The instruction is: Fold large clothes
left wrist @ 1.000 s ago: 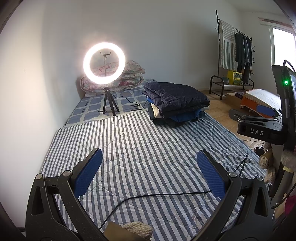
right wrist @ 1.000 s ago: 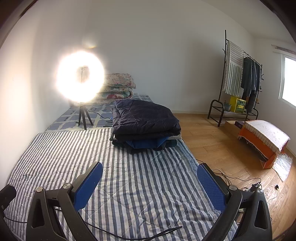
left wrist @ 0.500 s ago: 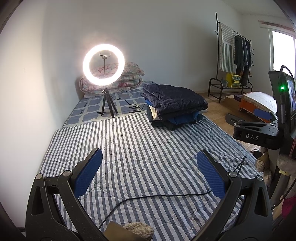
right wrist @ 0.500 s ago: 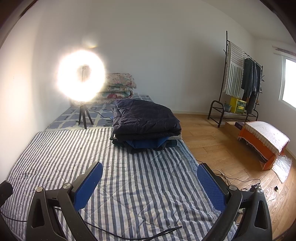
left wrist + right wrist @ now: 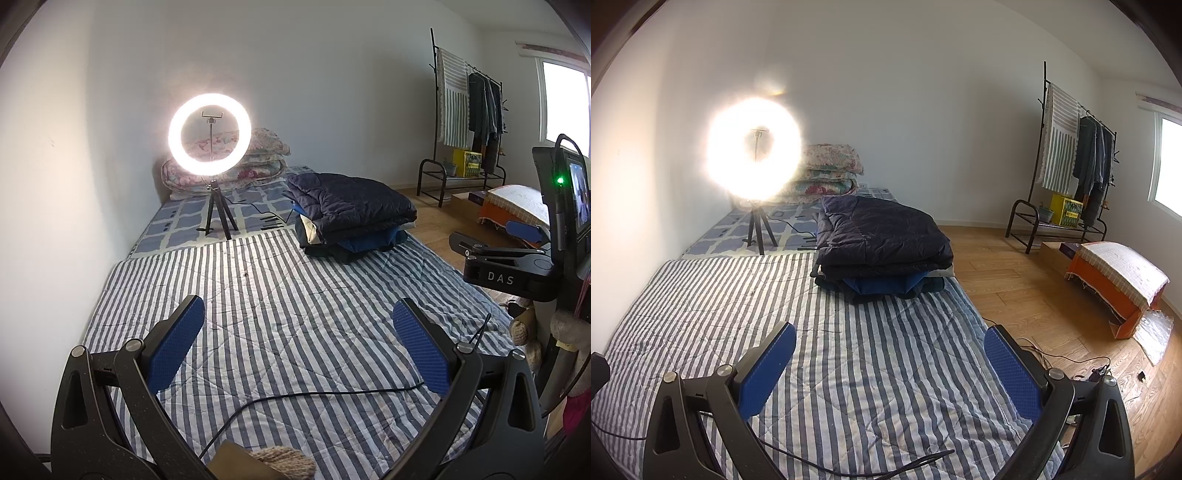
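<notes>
Clothes (image 5: 882,247) stacked folded at far end of quilt (image 5: 849,369). Left gripper (image 5: 297,345) and right gripper (image 5: 890,365) spread wide, empty. Advise approaching top garment level, gripping one edge only.

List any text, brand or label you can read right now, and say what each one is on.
"DAS": white letters on the black body of the right gripper, seen from the left wrist view.
Yellow box on the clothes rack shelf: has printing, too small to read.
Small screen at the frame's right edge: blurred, unreadable.
Nothing else legible.
</notes>
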### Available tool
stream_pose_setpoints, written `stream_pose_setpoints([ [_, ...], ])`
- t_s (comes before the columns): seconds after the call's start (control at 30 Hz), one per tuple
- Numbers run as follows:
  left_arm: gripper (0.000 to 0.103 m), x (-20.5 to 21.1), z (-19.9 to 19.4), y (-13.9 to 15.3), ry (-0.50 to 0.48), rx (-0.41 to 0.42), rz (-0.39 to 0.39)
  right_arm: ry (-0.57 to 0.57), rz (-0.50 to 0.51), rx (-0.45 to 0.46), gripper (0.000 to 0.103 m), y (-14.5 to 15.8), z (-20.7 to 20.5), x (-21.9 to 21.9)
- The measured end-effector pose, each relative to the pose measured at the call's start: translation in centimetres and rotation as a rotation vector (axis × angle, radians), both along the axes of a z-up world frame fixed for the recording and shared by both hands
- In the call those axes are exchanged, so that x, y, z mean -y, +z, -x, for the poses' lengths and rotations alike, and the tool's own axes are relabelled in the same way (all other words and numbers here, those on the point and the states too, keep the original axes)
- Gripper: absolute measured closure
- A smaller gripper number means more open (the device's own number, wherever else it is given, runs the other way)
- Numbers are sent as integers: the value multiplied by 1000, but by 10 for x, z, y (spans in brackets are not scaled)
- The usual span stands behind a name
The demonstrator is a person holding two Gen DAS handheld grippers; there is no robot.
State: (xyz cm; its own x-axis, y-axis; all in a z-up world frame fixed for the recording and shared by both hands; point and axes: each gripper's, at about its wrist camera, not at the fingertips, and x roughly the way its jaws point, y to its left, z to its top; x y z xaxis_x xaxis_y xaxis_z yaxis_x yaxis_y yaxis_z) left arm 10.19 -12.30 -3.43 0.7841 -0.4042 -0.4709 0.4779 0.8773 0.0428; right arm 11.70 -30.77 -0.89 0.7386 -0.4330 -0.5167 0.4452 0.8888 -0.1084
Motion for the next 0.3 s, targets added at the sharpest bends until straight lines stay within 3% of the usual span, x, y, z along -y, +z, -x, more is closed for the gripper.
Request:
stream_pose_setpoints([
  [0.3, 0, 2, 9, 4, 0, 51, -20, 2, -1, 0, 0, -1, 0, 1],
])
